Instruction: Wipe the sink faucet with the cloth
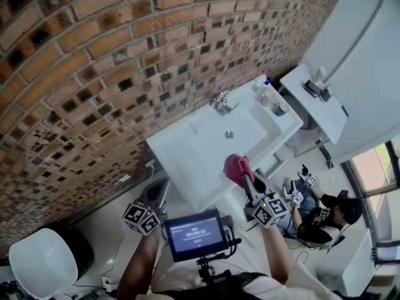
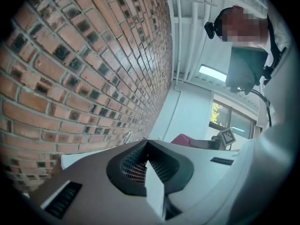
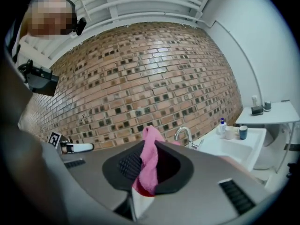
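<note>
pink cloth (image 3: 149,165) pinched by right gripper (image 3: 148,146), held near sink (image 1: 176,150) edge, short of faucet (image 1: 222,102), left gripper (image 2: 146,143) jaws pressed together

The person is holding a gripper in each hand, with both arms reaching forward from the bottom of the head view. The left gripper (image 1: 161,189) is sitting at the left, with the left forearm (image 1: 134,270) running up behind its marker cube (image 1: 140,217). Its jaws are pressing together with nothing between them, and they are pointing roughly level. The right gripper (image 1: 248,180) is reaching a little further forward than the left one, with the right forearm (image 1: 275,255) stretching out behind it. Its jaws are clamping a pink cloth (image 1: 236,166), which is bunching up out past the tips.
</note>
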